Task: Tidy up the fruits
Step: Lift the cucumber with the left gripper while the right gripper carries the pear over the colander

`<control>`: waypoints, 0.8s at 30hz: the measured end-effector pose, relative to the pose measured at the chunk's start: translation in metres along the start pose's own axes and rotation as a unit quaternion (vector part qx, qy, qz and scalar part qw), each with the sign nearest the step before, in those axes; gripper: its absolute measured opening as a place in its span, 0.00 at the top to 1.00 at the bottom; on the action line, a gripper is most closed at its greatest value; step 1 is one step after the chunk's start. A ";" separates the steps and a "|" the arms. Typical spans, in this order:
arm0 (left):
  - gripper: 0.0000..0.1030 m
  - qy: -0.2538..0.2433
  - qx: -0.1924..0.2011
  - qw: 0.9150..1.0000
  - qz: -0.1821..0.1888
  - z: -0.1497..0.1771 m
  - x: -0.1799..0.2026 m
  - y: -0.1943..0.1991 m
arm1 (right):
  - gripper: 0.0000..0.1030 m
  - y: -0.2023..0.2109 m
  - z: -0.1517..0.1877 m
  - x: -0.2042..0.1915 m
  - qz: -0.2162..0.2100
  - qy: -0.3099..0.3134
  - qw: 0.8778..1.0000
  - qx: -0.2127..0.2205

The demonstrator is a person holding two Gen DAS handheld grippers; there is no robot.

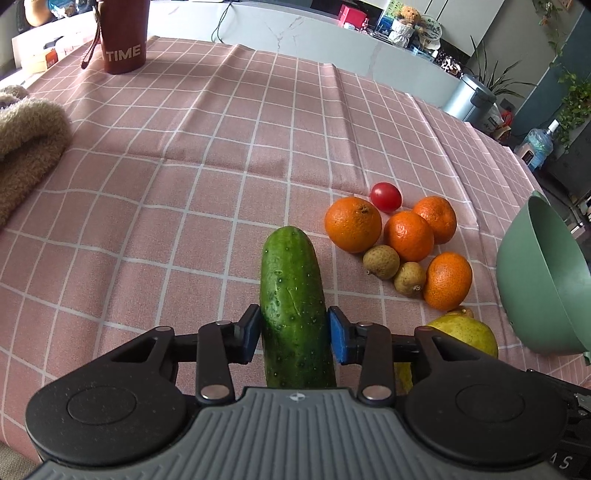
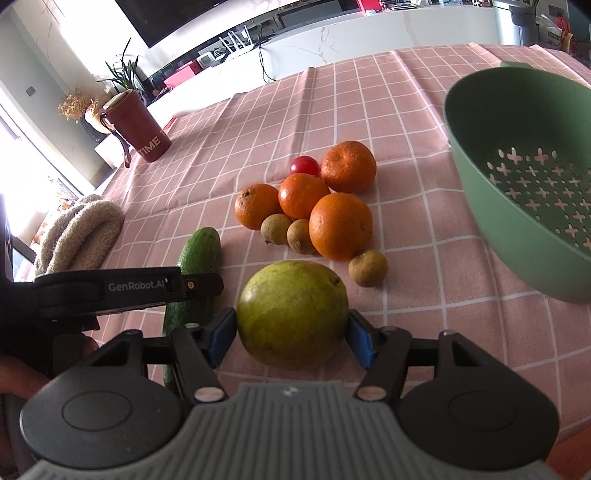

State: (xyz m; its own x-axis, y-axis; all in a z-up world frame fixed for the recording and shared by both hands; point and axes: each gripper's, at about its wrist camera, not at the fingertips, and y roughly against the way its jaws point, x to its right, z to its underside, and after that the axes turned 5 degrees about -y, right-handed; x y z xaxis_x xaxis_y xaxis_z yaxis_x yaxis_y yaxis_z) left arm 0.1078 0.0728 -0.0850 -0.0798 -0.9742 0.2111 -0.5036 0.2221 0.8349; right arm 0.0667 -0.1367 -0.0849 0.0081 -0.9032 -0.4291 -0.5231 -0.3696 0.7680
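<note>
Left wrist view: left gripper (image 1: 295, 334) pinching cucumber (image 1: 293, 295) across its girth, blue pads (image 1: 338, 334) pressed against both flanks; cucumber lying lengthwise on pink checked tablecloth (image 1: 184, 166), tip pointing away; to the right a cluster of four oranges (image 1: 352, 223), a cherry tomato (image 1: 386, 196) at the far side and two small brown fruits (image 1: 381, 261) at the near side, all touching or just beside one another; yellow-green pear (image 1: 465, 334) partly hidden behind the right finger linkage; green colander (image 1: 543, 280) at the right edge, tilted; red cup (image 1: 123, 35) marked TIME far off at top left; beige knitted cloth (image 1: 29, 147) at the left edge.

Right wrist view: right gripper (image 2: 291, 338) clamped on pear (image 2: 291, 314), pads touching both sides; pear resting on tablecloth (image 2: 406, 129); third brown fruit (image 2: 368, 267) just beyond it; oranges (image 2: 340, 226) farther back; colander (image 2: 517, 166) to the right, perforated bottom showing; left gripper (image 2: 192, 286) at left, astride cucumber (image 2: 199, 251).
</note>
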 end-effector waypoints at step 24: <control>0.59 -0.123 0.140 0.976 0.108 -0.054 0.173 0.093 | 0.41 0.148 -0.065 0.042 0.064 0.104 0.989 0.088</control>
State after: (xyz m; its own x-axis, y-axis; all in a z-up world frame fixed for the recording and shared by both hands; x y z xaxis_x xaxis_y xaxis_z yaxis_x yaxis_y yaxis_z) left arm 0.0931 -0.0731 0.0566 -0.3971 -0.8934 0.2101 -0.6652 0.4379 0.6047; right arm 0.0450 -0.2437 0.0418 0.0984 -0.9721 -0.2131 -0.6714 -0.2229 0.7067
